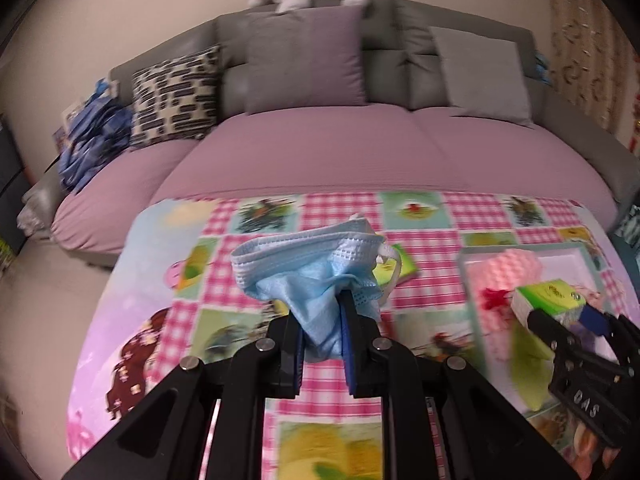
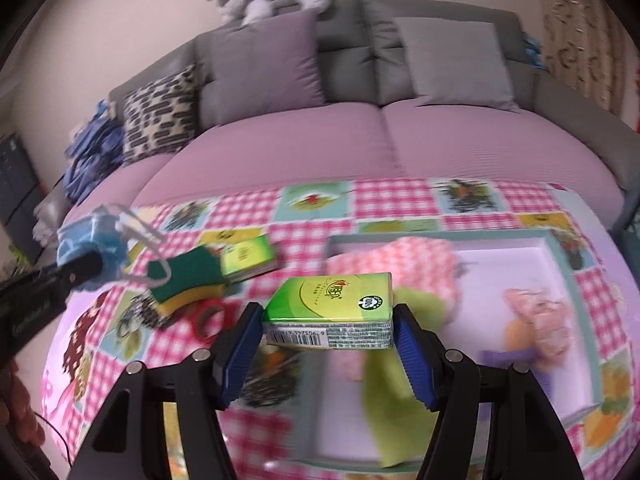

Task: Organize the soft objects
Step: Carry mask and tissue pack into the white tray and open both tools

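Observation:
My left gripper (image 1: 320, 308) is shut on a crumpled blue face mask (image 1: 308, 264), held in the air above the patchwork tablecloth (image 1: 420, 216). In the right wrist view the same mask (image 2: 88, 236) hangs at the far left from the left gripper (image 2: 92, 264). My right gripper (image 2: 328, 320) clamps a green tissue pack (image 2: 332, 300) between its blue pads, above the near left part of a white tray (image 2: 440, 236). From the left wrist view the right gripper (image 1: 560, 316) and its tissue pack (image 1: 548, 298) show at the right.
The tray holds a pink sponge (image 2: 400, 264), a green cloth (image 2: 396, 392) and a pink plush doll (image 2: 540, 320). A green-yellow sponge (image 2: 188, 276), a second tissue pack (image 2: 248, 258) and a red tape ring (image 2: 208, 316) lie on the cloth. Behind is a sofa (image 1: 320, 148) with cushions.

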`<control>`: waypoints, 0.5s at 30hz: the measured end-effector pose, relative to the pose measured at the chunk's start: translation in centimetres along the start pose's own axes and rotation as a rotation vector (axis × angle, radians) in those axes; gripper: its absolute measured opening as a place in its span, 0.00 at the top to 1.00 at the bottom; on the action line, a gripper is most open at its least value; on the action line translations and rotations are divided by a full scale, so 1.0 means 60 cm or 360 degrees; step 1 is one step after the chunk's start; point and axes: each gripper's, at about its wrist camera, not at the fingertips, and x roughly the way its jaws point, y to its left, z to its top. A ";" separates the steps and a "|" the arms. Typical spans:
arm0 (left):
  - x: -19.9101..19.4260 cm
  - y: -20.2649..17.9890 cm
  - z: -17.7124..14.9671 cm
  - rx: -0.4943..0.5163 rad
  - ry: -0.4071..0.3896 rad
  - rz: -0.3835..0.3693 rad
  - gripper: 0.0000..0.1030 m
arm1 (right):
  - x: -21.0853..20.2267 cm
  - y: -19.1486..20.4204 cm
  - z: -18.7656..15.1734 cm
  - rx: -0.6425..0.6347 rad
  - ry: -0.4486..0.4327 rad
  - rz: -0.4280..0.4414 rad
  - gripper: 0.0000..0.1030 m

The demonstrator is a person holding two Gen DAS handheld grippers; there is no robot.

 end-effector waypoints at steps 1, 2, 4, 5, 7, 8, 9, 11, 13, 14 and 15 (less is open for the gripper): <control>0.000 -0.014 0.002 0.0017 -0.0004 -0.0025 0.84 | -0.004 -0.017 0.003 0.0025 -0.0013 -0.0031 0.34; -0.001 -0.026 0.003 0.0031 -0.0011 -0.0048 0.84 | -0.008 -0.031 0.003 0.0047 -0.0023 -0.0060 0.34; -0.001 -0.058 0.005 0.0063 -0.0016 -0.0108 0.84 | -0.012 -0.063 0.007 0.0093 -0.0030 -0.0116 0.34; -0.001 -0.070 0.006 0.0078 -0.0016 -0.0127 0.84 | -0.013 -0.079 0.008 0.0122 -0.0032 -0.0140 0.34; 0.001 -0.103 0.005 0.0124 -0.0015 -0.0166 0.84 | -0.015 -0.107 0.009 0.0173 -0.0033 -0.0171 0.34; 0.002 -0.114 0.005 0.0141 -0.0012 -0.0178 0.84 | -0.017 -0.128 0.009 0.0209 -0.0036 -0.0194 0.34; 0.004 -0.131 0.004 0.0165 -0.0006 -0.0197 0.84 | -0.018 -0.141 0.009 0.0227 -0.0036 -0.0212 0.34; 0.006 -0.159 0.002 0.0203 -0.0006 -0.0241 0.84 | -0.020 -0.171 0.008 0.0270 -0.0038 -0.0264 0.34; 0.008 -0.187 0.002 0.0234 0.0001 -0.0304 0.84 | -0.020 -0.191 0.007 0.0306 -0.0039 -0.0291 0.34; 0.009 -0.205 0.001 0.0253 0.0001 -0.0336 0.84 | -0.022 -0.205 0.006 0.0331 -0.0041 -0.0298 0.34; 0.009 -0.218 0.000 0.0270 -0.0003 -0.0358 0.84 | -0.023 -0.218 0.005 0.0357 -0.0043 -0.0302 0.34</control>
